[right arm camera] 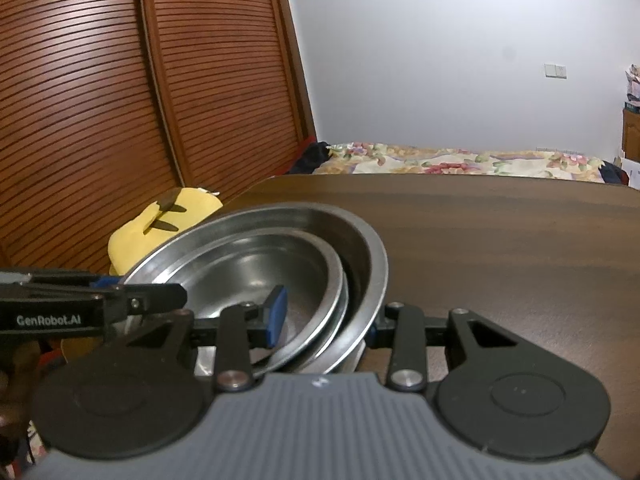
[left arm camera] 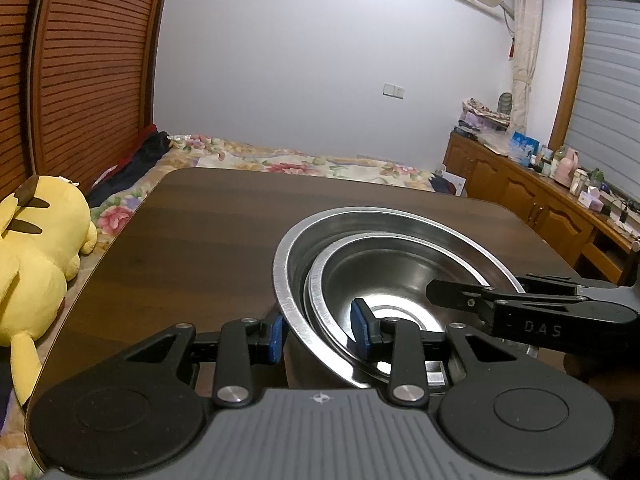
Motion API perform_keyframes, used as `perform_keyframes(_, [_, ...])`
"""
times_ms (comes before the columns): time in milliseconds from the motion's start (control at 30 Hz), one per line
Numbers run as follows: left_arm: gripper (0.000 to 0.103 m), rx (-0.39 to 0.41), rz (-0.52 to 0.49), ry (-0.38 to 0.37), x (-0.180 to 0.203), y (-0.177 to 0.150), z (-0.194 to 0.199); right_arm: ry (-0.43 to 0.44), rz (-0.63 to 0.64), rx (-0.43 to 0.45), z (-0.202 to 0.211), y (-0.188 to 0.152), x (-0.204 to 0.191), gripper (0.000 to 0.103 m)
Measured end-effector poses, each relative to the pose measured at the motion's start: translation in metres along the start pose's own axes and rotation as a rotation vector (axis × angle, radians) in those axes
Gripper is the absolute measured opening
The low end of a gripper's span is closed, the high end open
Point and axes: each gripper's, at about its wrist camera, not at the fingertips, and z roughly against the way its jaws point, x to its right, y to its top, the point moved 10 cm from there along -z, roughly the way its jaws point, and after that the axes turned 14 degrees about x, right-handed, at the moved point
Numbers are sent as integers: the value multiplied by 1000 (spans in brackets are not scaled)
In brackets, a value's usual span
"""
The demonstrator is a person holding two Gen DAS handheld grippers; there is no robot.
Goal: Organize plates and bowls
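On the dark wooden table, a large steel bowl holds smaller steel dishes. The left gripper, marked "GenRobot.AI", and right gripper, marked "DAS", each clamp opposite rims. A yellow plush toy lies beside the table.

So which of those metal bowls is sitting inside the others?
The smallest bowl, innermost of the nested steel stack. The large outer bowl rings it with a wider rim. Both grippers clamp the stack's rims from opposite sides.
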Motion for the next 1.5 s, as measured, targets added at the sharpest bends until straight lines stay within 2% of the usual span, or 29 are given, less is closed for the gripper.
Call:
perform_keyframes(200, [36,1,2,11,1,-1,0,3,-7,-1,0,0,1,41])
perform_keyframes(400, [43,1,2,25,-2,1,1,-10,-21,7,4,0,2,52])
perform_keyframes(633, [63,15,-13,39,-3,10,4,-31,-13,30,13,7,8,60])
perform_keyframes(767, [82,28,-39,50,0,17,6,-52,-15,55,22,15,15,65])
perform_keyframes(900, [92,46,-56,44,9,25,9,-76,-14,85,30,23,24,74])
perform_keyframes(1033, [99,70,-66,33,18,33,13,-105,-9,118,38,30,32,94])
perform_keyframes(1067, [102,77,-71,30,21,35,14,-112,-8,129,40,31,34,95])
perform_keyframes(1200, [103,90,-89,26,31,41,16,-141,10,152,46,38,40,103])
perform_keyframes(1500, [103,96,-147,61,51,43,18,-234,36,166,65,44,55,103])
